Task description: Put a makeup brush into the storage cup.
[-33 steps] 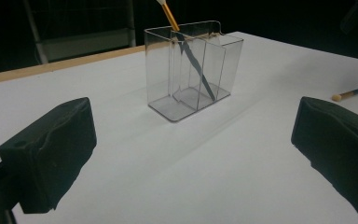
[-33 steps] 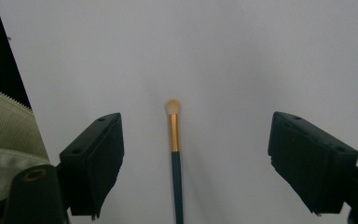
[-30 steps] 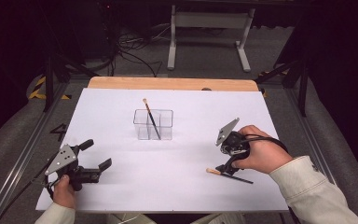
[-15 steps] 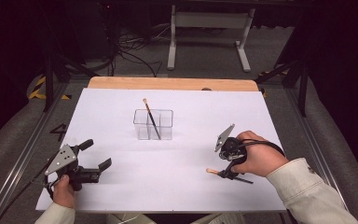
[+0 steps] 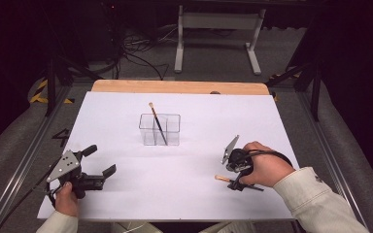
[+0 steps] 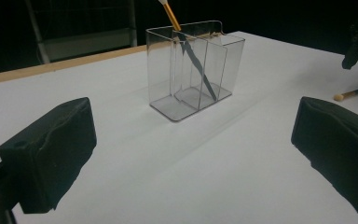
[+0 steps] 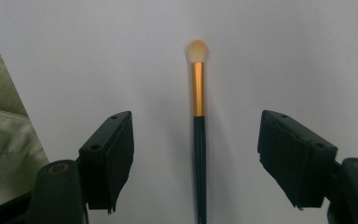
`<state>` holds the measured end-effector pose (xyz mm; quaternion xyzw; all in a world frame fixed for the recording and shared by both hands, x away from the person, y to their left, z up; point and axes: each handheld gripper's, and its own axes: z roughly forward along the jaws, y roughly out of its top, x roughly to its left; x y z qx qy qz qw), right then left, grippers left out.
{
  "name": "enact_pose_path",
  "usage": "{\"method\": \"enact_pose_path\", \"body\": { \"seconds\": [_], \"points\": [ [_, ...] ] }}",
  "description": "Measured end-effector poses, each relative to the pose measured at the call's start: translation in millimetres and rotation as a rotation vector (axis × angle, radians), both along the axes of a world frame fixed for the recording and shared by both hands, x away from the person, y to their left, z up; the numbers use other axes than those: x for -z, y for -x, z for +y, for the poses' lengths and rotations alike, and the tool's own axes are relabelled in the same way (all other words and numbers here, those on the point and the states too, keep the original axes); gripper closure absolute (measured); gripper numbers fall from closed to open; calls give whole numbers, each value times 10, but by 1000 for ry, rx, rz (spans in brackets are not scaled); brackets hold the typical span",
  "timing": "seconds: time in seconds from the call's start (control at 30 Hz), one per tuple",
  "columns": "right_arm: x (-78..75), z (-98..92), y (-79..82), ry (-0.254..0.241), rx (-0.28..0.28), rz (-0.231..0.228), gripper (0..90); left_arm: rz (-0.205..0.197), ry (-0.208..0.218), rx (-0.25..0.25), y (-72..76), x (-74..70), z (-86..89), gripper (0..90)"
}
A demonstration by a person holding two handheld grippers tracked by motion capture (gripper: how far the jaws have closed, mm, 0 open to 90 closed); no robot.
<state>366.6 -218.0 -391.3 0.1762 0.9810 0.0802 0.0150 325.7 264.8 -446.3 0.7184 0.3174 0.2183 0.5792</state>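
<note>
A makeup brush [image 5: 245, 185] with a dark handle, gold ferrule and pale tip lies on the white sheet at the front right. My right gripper [image 5: 237, 182] points down over it. In the right gripper view the brush [image 7: 199, 130] runs up the middle between the pads of the right gripper [image 7: 196, 121], which is open; its jaws have just been closing and do not touch the brush. A clear divided container [image 5: 160, 130] stands mid-table with a second brush [image 5: 156, 121] leaning in it. My left gripper [image 5: 101, 160] rests open and empty at the front left, facing the container [image 6: 193, 70].
The white sheet [image 5: 175, 194] covers the table, and a strip of wooden tabletop [image 5: 179, 87] shows at the far edge. A metal stand [image 5: 218, 29] and cables lie on the floor beyond. Rails run along both table sides.
My right gripper has sunk toward the brush on the sheet and now hangs just over it. The left gripper has not moved.
</note>
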Motion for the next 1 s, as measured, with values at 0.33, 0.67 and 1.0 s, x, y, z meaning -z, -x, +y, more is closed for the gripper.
{"method": "enact_pose_path", "body": {
  "seconds": [0.33, 0.67, 1.0],
  "points": [
    [120, -15, -13, 37, -3, 21, 387, 0, 3, -4, -1, 2, -2, 7],
    [176, -19, -21, 74, -6, 27, 533, 0, 2, -4, 0, 2, -1, 6],
    [225, -11, -16, 118, -11, 35, 688, 1, 1, -3, -1, 1, -1, 7]
  ]
}}
